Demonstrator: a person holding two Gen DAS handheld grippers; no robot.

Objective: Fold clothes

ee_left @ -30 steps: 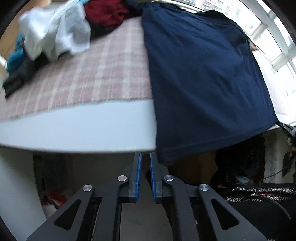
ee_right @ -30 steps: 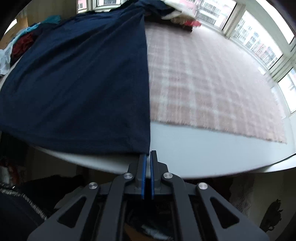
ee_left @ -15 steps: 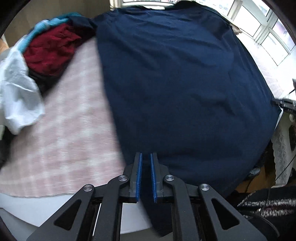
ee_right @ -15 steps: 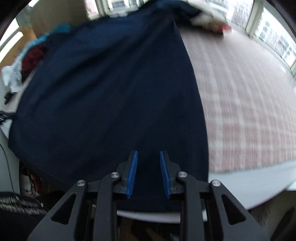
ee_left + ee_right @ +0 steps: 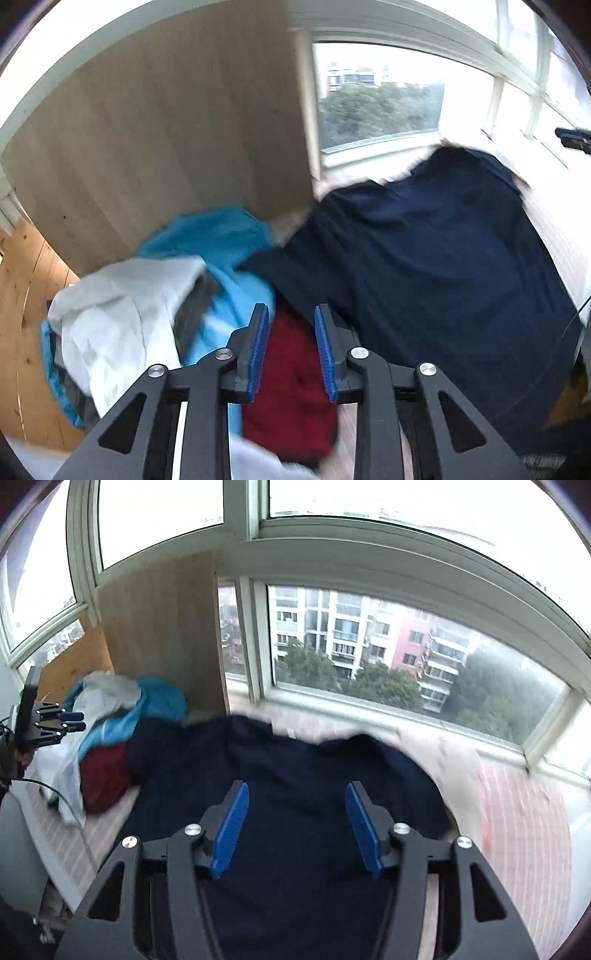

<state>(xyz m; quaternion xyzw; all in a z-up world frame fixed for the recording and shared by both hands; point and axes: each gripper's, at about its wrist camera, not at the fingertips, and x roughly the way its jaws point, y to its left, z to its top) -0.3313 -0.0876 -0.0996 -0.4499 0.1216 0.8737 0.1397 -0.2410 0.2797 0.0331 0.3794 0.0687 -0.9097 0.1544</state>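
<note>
left gripper [image 5: 290, 350] opening, empty | right gripper [image 5: 297, 829] opening, empty | navy shirt [image 5: 295, 775] blurred, edges cut off

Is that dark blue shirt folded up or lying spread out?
Spread out, though blurred: the navy shirt covers a broad stretch of the checked cloth, not a compact stack.

Navy shirt [image 5: 295, 775] spread on table

We held two matching claws. The left claw [image 5: 290, 352] had black, angular arms with triangular cut-outs and round silver screws at the joints, and ribbed blue pads lined the inner faces of its fingers [image 5: 258, 350]. The right claw [image 5: 295, 829] had the same black frame, silver screws and blue pads. Seen from the right wrist, the left claw [image 5: 70, 720] showed black with blue tips and small silver screws.
</note>
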